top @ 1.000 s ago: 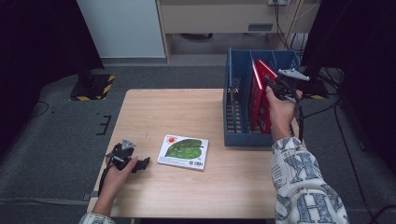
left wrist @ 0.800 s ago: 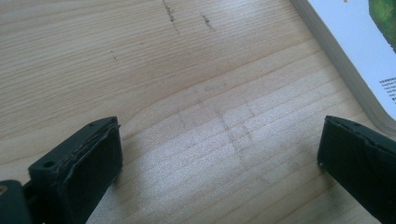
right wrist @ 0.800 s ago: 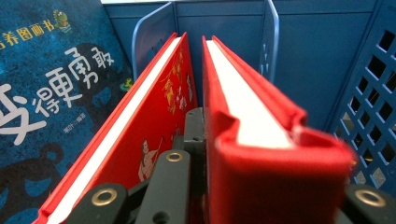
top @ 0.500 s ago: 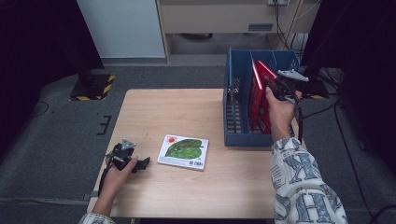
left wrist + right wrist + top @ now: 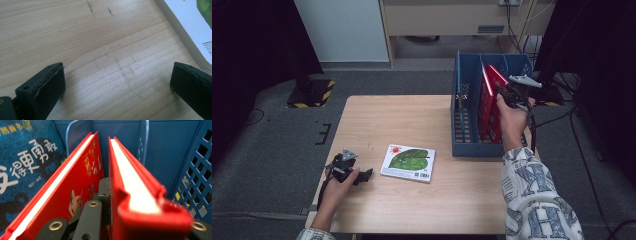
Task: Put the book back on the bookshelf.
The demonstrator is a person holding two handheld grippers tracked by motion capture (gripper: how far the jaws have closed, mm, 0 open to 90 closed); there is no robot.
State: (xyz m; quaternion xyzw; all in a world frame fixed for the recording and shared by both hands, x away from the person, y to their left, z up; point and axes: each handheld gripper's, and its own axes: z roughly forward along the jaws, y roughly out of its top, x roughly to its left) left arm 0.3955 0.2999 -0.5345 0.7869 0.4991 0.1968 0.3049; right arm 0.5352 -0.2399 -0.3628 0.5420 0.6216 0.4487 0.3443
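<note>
A white picture book with a green leaf cover (image 5: pixel 408 162) lies flat near the middle of the wooden table (image 5: pixel 412 120). Its corner (image 5: pixel 192 32) shows at the top right of the left gripper view. My left gripper (image 5: pixel 366 174) rests on the table just left of that book, and in its own view the left gripper (image 5: pixel 120 87) is open over bare wood. My right gripper (image 5: pixel 503 93) is up at the blue crate (image 5: pixel 462 120). In its own view the right gripper (image 5: pixel 140 215) is shut on the top edge of a red book (image 5: pixel 135 195) that stands in the crate.
A second red book (image 5: pixel 75 190) leans just left of the held one. A dark blue book (image 5: pixel 25 157) stands farther left, and the crate's lattice wall (image 5: pixel 197 175) is close on the right. Dark floor and a cabinet (image 5: pixel 452 20) lie beyond the table.
</note>
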